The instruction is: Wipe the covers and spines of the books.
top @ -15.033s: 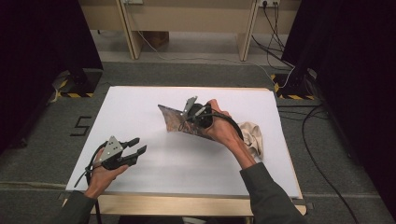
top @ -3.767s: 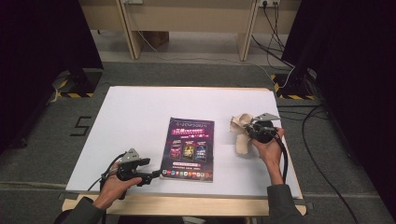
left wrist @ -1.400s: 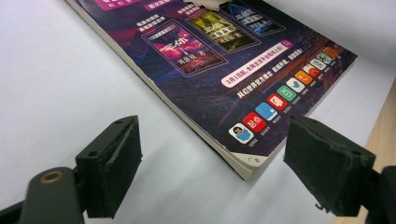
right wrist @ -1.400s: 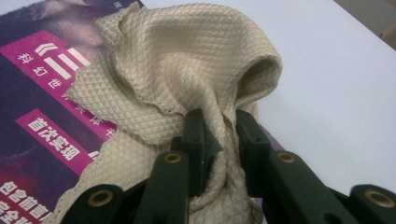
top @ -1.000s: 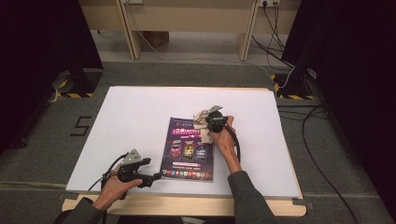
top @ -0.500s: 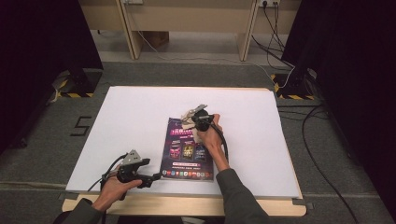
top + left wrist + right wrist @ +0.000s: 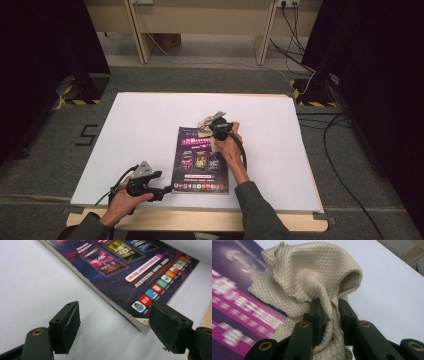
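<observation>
Carried in from the table's right side, the beige cloth (image 7: 312,277) now hangs bunched over the magazine's (image 7: 201,159) far edge, pinched tight in the right gripper (image 7: 329,310), probably to wipe the cover. By the magazine's near-left corner, the left gripper (image 7: 112,327) has just been narrowing, nothing between its jaws, seemingly ready to steady it.

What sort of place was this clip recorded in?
Probably a lab or studio set up for recording handling tasks. A white-topped table stands on grey carpet between black curtains, cables trail over the floor with hazard-striped tape, and wall sockets sit behind.
</observation>
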Demonstrator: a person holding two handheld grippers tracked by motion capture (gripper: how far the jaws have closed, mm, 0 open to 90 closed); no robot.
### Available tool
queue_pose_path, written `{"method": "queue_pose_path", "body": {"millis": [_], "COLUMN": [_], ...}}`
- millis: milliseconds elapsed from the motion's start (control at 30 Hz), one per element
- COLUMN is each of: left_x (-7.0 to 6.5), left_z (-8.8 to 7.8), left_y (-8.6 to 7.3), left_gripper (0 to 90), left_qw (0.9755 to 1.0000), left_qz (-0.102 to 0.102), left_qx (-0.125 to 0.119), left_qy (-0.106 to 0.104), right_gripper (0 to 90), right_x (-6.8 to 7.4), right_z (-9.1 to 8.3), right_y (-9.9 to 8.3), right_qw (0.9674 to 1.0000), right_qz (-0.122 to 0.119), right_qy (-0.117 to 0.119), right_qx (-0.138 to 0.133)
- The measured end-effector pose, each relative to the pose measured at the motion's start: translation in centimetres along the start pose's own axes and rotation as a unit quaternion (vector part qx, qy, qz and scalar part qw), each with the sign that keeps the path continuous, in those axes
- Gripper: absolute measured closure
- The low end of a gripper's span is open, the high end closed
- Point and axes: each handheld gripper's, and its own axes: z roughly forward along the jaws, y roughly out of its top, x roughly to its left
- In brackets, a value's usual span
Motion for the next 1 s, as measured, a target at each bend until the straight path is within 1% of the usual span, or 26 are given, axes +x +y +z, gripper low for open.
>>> {"method": "queue_pose_path", "body": {"millis": [100, 133, 167, 233, 267, 333, 400, 433, 500, 533, 600, 633, 700, 733, 767, 800, 833, 867, 1000], "left_x": [0.1, 0.1, 0.1, 0.1, 0.1, 0.1, 0.1, 0.0, -0.1, -0.1, 0.0, -0.1, -0.1, 0.0, 0.0, 0.0, -0.1, -0.1, -0.1], "left_z": [0.0, 0.0, 0.1, 0.1, 0.2, 0.2, 0.2, 0.3, 0.3, 0.3, 0.3, 0.3, 0.3, 0.3, 0.3, 0.3, 0.3, 0.3, 0.4], "left_y": [0.0, 0.0, 0.0, 0.0, 0.0, -0.1, 0.0, 0.0, -0.1, -0.1, -0.1, -0.1, -0.1, -0.1, -0.1, -0.1, -0.1, -0.1, -0.2], "left_gripper": [25.3, 25.4, 25.4, 25.5, 25.5, 25.6, 25.8, 25.8, 25.9, 25.9, 25.9, 26.0, 26.1, 26.2, 26.3, 26.3, 26.4, 26.5, 26.8], "left_qw": [1.0000, 1.0000, 1.0000, 1.0000, 1.0000, 1.0000, 1.0000, 1.0000, 1.0000, 1.0000, 1.0000, 1.0000, 1.0000, 0.9999, 0.9999, 0.9999, 0.9999, 1.0000, 1.0000], "left_qz": [-0.001, -0.001, -0.001, 0.000, -0.001, -0.002, -0.001, -0.001, 0.000, 0.002, 0.004, 0.003, 0.002, 0.004, 0.003, 0.003, 0.003, 0.002, 0.001], "left_qx": [0.001, 0.000, 0.001, 0.003, 0.004, 0.004, 0.003, 0.003, 0.005, 0.006, 0.008, 0.007, 0.008, 0.010, 0.010, 0.010, 0.009, 0.009, 0.008], "left_qy": [0.002, 0.002, 0.002, 0.001, 0.002, 0.001, -0.002, -0.002, -0.003, -0.003, -0.003, -0.003, -0.003, -0.003, -0.004, -0.004, -0.003, -0.003, -0.002], "right_gripper": [76.0, 76.0, 76.1, 76.2, 76.2, 76.2, 76.2, 76.2, 76.2, 76.2, 76.2, 76.2, 76.4, 76.4, 76.4, 76.4, 76.4, 76.4, 76.5], "right_x": [-1.2, -1.8, -2.2, -2.8, -3.0, -3.3, -3.2, -3.0, -2.6, -2.2, -1.4, -1.0, -0.5, -0.4, -0.6, -0.6, -0.7, -0.7, -1.1], "right_z": [-0.4, -0.6, -0.8, -1.5, -1.9, -2.7, -3.2, -3.3, -3.1, -2.9, -2.1, -1.7, -0.7, -0.5, -0.5, -0.5, -0.4, -0.3, 0.0], "right_y": [-0.8, -1.2, -1.4, -1.5, -1.5, -1.2, -0.8, -0.6, -0.5, -0.5, -0.5, -0.6, -0.9, -0.9, -0.9, -0.8, -0.7, -0.7, -0.6], "right_qw": [0.9997, 0.9996, 0.9996, 0.9994, 0.9992, 0.9987, 0.9987, 0.9985, 0.9978, 0.9978, 0.9984, 0.9985, 0.9991, 0.9991, 0.9993, 0.9996, 0.9998, 0.9997, 0.9997], "right_qz": [0.002, 0.010, 0.019, 0.029, 0.038, 0.045, 0.043, 0.042, 0.046, 0.043, 0.029, 0.029, 0.022, 0.028, 0.022, 0.021, 0.014, 0.017, 0.018], "right_qy": [-0.020, -0.023, -0.020, -0.018, -0.014, -0.004, 0.006, 0.014, 0.033, 0.041, 0.044, 0.044, 0.036, 0.031, 0.029, 0.019, 0.006, -0.003, -0.011], "right_qx": [0.011, 0.011, 0.008, -0.002, -0.009, -0.023, -0.027, -0.034, -0.034, -0.029, -0.019, -0.011, 0.005, 0.003, 0.001, 0.008, 0.012, 0.014, 0.014]}}
